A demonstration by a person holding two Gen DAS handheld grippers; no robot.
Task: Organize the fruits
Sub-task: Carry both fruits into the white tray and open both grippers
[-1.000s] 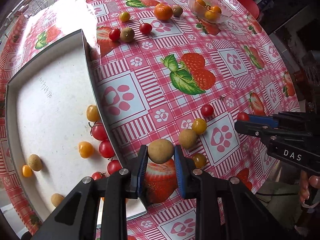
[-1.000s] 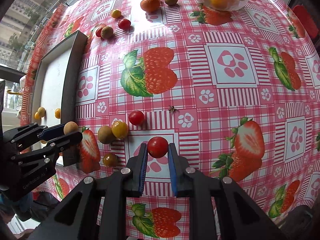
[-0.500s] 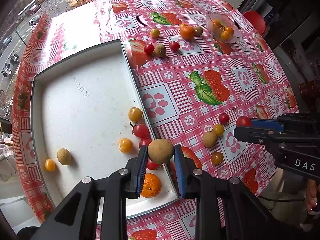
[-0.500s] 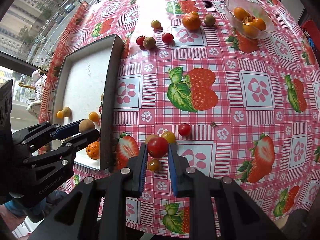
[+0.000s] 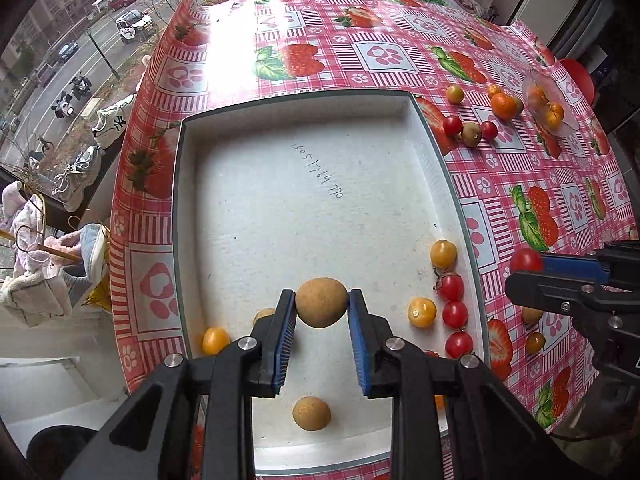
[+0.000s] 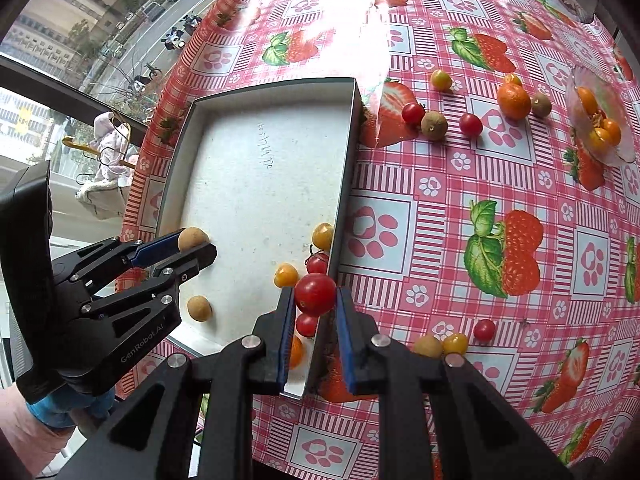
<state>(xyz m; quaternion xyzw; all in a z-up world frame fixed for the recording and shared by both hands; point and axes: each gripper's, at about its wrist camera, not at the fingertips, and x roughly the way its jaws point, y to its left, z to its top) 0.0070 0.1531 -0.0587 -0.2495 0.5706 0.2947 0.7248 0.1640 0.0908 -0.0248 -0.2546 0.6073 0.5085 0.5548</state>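
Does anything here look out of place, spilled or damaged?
Nothing looks damaged or spilled. Loose fruits lie scattered on the tablecloth outside the tray, not yet sorted. Each gripper holds one fruit.

The tray [image 5: 312,184] lies on the tabletop [image 5: 392,52], with cherry tomatoes [image 5: 451,286] gathered along its right wall and 1 longan [image 5: 311,413] near its front edge. The left claw [image 5: 321,307] grips another longan [image 5: 321,307] above the tray floor, while the right claw [image 6: 315,295] grips a cherry tomato [image 6: 315,294] above the tray's right wall. Right of the tray, a glass bowl [image 6: 576,118] of fruit sits at the far side, well apart.
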